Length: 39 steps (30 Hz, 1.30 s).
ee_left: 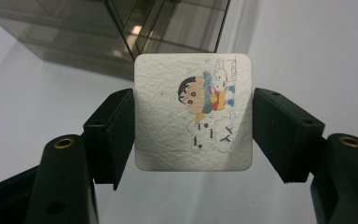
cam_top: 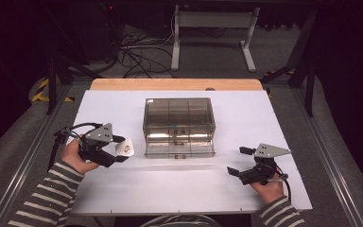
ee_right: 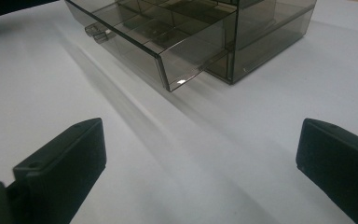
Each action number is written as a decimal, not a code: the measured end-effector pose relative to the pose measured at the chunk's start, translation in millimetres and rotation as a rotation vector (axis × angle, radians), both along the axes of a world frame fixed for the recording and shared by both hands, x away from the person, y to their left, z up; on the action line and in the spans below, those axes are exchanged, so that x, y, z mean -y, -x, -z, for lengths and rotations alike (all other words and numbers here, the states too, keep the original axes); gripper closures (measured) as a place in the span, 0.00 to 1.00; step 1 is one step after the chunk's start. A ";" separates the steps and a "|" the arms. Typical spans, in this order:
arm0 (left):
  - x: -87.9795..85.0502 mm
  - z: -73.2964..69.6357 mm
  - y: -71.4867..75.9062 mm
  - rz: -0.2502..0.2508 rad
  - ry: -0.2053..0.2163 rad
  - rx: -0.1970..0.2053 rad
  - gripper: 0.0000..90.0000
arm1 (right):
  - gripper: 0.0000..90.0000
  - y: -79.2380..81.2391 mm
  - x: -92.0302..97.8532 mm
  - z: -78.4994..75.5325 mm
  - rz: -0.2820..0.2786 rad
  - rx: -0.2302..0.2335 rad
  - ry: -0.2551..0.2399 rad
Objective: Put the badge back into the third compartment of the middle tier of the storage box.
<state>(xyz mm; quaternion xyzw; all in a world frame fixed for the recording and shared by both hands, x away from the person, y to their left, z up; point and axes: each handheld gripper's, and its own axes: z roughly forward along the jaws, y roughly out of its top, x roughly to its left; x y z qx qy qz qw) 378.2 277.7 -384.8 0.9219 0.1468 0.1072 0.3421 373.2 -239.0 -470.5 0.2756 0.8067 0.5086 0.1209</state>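
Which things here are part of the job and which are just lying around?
In play: card held in the left gripper; drawer box with its bottom drawer pulled out; right gripper, open.

Lying about: cables and a metal frame on the floor.

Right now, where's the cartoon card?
The cartoon card is clamped between the jaws of the left tool, held above the white table on the left side of the high view, just left of the smoky drawer box.
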 end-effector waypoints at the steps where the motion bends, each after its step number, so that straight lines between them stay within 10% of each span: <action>1: 2.0 -1.7 -0.3 0.004 0.004 0.002 0.37 | 0.02 0.1 -0.2 0.1 -0.002 0.000 0.002; 39: 97.6 -31.5 -23.5 0.143 0.064 0.056 0.37 | 0.03 0.2 -3.2 1.1 -0.025 -0.004 0.023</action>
